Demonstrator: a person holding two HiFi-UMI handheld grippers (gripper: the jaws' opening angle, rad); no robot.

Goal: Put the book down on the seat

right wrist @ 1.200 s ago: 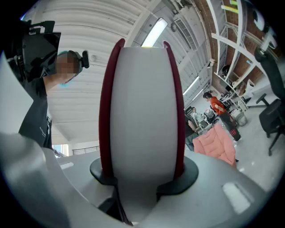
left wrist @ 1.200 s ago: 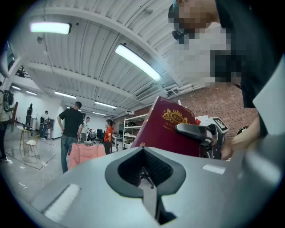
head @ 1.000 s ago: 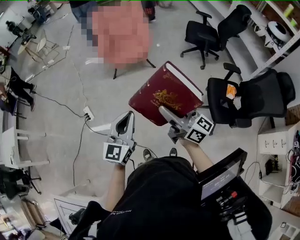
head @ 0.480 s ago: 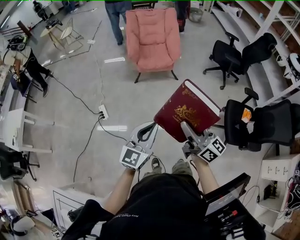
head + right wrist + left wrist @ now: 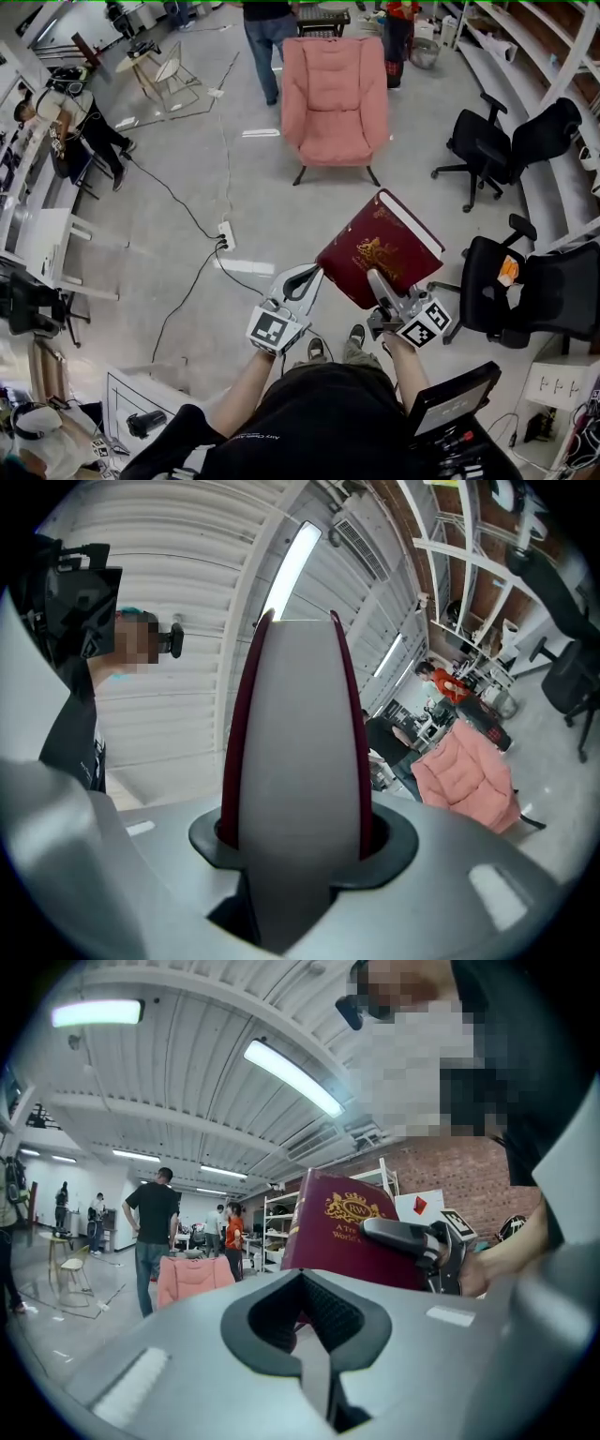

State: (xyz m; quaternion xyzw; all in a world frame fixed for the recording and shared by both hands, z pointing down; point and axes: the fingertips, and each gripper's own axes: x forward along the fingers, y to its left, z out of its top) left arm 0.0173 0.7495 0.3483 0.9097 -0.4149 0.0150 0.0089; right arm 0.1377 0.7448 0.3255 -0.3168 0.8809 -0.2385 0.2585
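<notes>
A thick maroon book (image 5: 375, 248) with a gold crest is held tilted above the floor, its lower edge clamped in my right gripper (image 5: 382, 284). In the right gripper view the book (image 5: 295, 714) stands edge-on between both jaws, pages towards the camera. The pink armchair (image 5: 335, 89) stands ahead across bare floor, its seat (image 5: 335, 142) bare. My left gripper (image 5: 309, 277) hovers just left of the book, jaws together with nothing in them. In the left gripper view I see the left gripper (image 5: 302, 1283), the book (image 5: 342, 1232) and the armchair (image 5: 192, 1279).
Black office chairs stand at the right (image 5: 511, 141) (image 5: 534, 291). A power strip (image 5: 225, 234) with cables lies on the floor to the left. A person in jeans (image 5: 267, 28) stands behind the armchair. White tables (image 5: 42, 253) line the left side.
The armchair has come lower and nearer in the head view as I walk towards it. The book stays clamped in the right gripper; the left gripper stays beside it.
</notes>
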